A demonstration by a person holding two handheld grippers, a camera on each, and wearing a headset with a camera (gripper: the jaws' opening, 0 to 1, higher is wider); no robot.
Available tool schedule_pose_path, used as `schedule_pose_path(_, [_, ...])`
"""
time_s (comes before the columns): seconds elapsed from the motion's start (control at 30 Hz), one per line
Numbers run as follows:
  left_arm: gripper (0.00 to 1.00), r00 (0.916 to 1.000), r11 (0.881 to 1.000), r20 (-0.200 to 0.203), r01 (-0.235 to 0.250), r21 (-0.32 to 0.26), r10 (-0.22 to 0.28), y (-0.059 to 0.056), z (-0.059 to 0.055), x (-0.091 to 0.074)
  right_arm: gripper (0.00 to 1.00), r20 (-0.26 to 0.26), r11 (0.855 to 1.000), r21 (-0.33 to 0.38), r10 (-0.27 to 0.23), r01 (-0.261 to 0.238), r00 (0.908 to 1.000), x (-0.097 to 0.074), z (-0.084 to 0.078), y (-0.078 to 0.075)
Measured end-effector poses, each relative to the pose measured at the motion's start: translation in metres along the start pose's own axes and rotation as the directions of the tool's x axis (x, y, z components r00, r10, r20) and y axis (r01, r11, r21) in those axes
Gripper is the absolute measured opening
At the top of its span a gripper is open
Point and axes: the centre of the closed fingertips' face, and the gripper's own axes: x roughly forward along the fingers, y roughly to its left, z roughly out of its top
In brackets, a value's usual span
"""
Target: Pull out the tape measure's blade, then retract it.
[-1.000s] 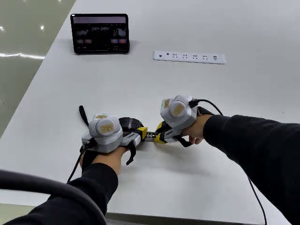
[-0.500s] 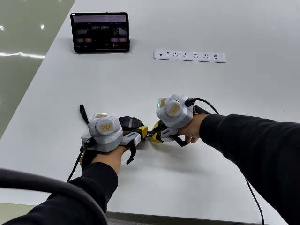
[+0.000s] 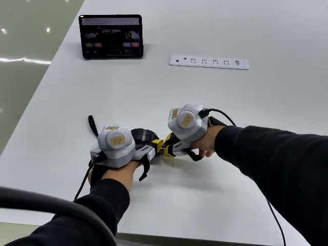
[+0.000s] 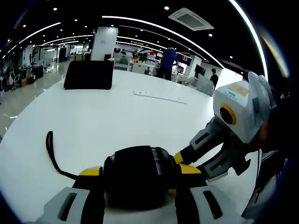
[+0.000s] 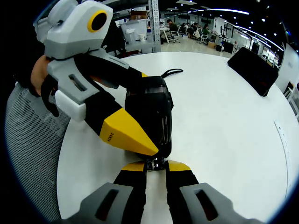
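Tape measure [image 5: 154, 107]: rounded, glossy black case on the smooth white table [image 3: 169, 97]. Left gripper [image 4: 140, 171], lying low, clamps the case between yellow-tipped jaws. Right gripper [image 5: 157, 166], aimed at it, pinches the metal blade tip [image 5: 155, 161] (at the case mouth).

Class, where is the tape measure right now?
Head view: the tape measure lies front-left on the table, clamped in the left hand-held gripper, its blade tip pinched by the right hand-held gripper.

Open-plan office: ceiling lights [image 4: 166, 8] above the white table [image 4: 121, 116]; desks [image 5: 140, 25], chairs [image 5: 175, 36] and people [image 4: 168, 60] beyond it.
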Motion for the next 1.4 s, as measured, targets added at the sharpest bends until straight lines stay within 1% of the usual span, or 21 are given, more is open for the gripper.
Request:
schedule_pose_path(0.23, [0.57,1.0,1.0,-0.002,0.0,-0.002,0.0,-0.0016,-0.0002,-0.001,0.11,0.004,1.0,-0.007,0.009,-0.009,0.9999,0.001,0.0006,-0.0002])
schedule_pose_path(1.13, [0.57,1.0,1.0,0.0,-0.001,-0.002,0.001,-0.0014,0.0009,-0.0003,0.11,-0.016,1.0,-0.024,0.006,-0.007,0.9999,0.0007,0.0006,-0.0017])
schedule_pose_path(1.3, [0.59,0.9999,1.0,0.011,-0.007,0.018,0.007,-0.0031,0.001,-0.0009,0.12,-0.02,1.0,-0.025,0.003,-0.004,0.9998,0.0008,0.0009,-0.0008])
schedule_pose_path(1.4, [0.6,1.0,1.0,0.009,-0.001,0.03,0.001,-0.0024,0.002,0.0,0.12,-0.018,1.0,-0.004,0.009,-0.009,0.9998,0.0008,0.001,0.0007])
